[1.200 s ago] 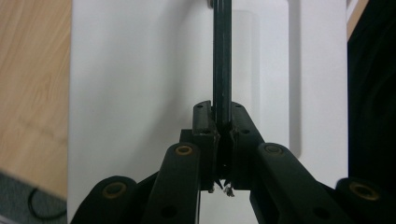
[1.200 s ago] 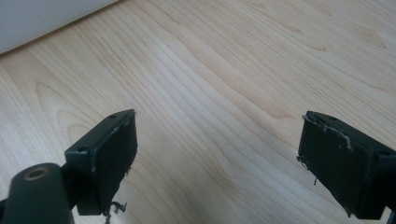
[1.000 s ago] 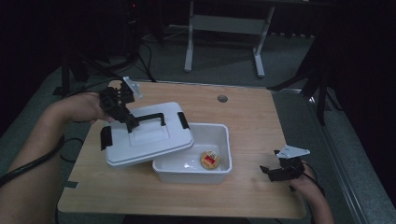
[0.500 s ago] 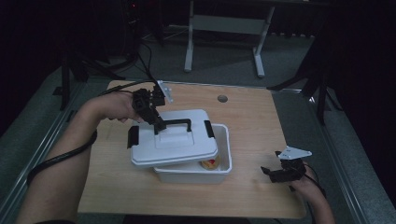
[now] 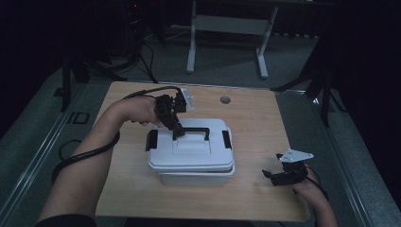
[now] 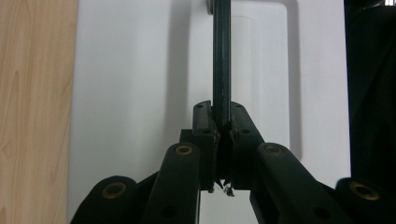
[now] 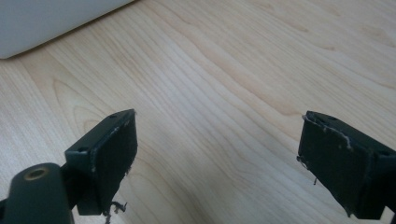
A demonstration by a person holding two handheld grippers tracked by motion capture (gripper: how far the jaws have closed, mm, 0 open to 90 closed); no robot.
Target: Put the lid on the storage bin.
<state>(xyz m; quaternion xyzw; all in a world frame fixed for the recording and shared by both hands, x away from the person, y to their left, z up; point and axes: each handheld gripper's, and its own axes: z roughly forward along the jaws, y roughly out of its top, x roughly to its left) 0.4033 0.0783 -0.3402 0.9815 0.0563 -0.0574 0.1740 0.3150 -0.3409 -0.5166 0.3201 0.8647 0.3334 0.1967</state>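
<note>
Pinching thin black handle (image 6: 221, 60): left gripper (image 6: 219, 128); smooth white lid (image 5: 191, 149).

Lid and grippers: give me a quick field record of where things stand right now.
lid: sits on the white box, covering it
handle: black, raised, clamped by the left gripper
left gripper jaws: shut on the handle
right gripper: open, holds nothing, low over the table right of the box
side latches: black, state cannot be told
</note>
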